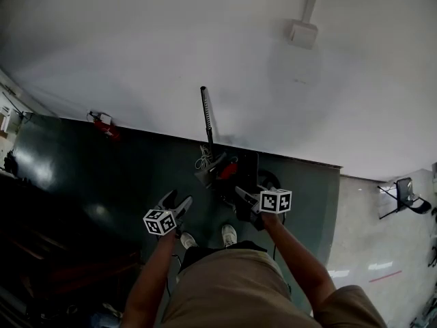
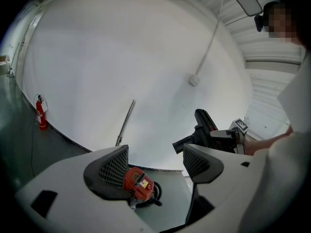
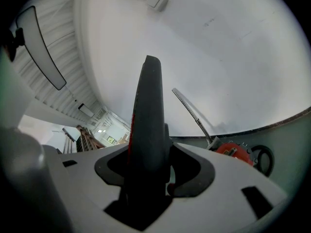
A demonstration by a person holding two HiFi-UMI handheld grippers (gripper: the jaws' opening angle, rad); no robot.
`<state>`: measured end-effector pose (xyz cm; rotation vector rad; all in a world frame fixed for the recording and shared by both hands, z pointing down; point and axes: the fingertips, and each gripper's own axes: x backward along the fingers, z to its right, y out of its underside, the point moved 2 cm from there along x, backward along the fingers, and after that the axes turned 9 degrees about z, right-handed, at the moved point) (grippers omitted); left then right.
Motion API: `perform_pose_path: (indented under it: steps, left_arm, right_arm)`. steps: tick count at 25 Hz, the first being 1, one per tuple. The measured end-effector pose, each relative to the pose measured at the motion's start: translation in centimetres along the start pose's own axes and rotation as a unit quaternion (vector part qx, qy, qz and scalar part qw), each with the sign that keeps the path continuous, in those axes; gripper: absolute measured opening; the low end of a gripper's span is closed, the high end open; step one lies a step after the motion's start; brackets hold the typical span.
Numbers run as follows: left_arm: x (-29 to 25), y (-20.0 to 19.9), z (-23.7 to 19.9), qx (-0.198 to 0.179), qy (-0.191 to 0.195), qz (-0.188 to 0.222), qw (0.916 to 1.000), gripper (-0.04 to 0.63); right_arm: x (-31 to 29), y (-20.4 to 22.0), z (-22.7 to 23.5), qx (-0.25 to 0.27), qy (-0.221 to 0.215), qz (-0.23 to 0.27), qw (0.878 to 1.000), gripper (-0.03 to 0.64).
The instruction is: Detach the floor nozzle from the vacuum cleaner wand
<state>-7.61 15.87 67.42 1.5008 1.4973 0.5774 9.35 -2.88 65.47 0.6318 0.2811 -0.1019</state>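
Note:
A black floor nozzle [image 3: 149, 125] stands upright between the jaws of my right gripper [image 3: 155, 166], which is shut on it. In the head view this nozzle [image 1: 247, 173] is a dark block just beyond my right gripper [image 1: 246, 198]. The left gripper view shows the nozzle [image 2: 206, 127] with its short neck pointing left, free of the wand. The thin wand [image 1: 206, 115] leans on the white wall above the red vacuum body [image 1: 227, 169]. My left gripper [image 1: 179, 202] hangs left of it, open and empty [image 2: 155, 164]; the red body [image 2: 138, 183] shows past its jaws.
A red fire extinguisher [image 1: 106, 125] stands at the wall's foot, far left. A black hose loop [image 3: 262, 157] lies beside the vacuum body. A folding chair [image 1: 406, 197] is far right, on the lighter floor. The person's shoes [image 1: 229, 234] are just behind the vacuum.

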Motion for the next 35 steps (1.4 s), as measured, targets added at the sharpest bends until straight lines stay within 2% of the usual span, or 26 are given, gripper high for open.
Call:
perform_pose_path:
  steps: [8, 17, 35]
  left_arm:
    - [0.2, 0.0, -0.6, 0.000, -0.005, 0.004, 1.0000, 0.365]
    - [-0.7, 0.2, -0.5, 0.003, -0.002, 0.003, 1.0000, 0.365]
    - [-0.9, -0.6, -1.4, -0.002, 0.000, 0.004, 1.0000, 0.365]
  right_arm:
    - [0.0, -0.6, 1.7, -0.035, 0.009, 0.027, 0.999, 0.227]
    - [0.4, -0.4, 2.4, -0.003, 0.012, 0.023, 1.000, 0.225]
    - [-0.9, -0.7, 2.1, 0.004, 0.012, 0.014, 1.000, 0.225]
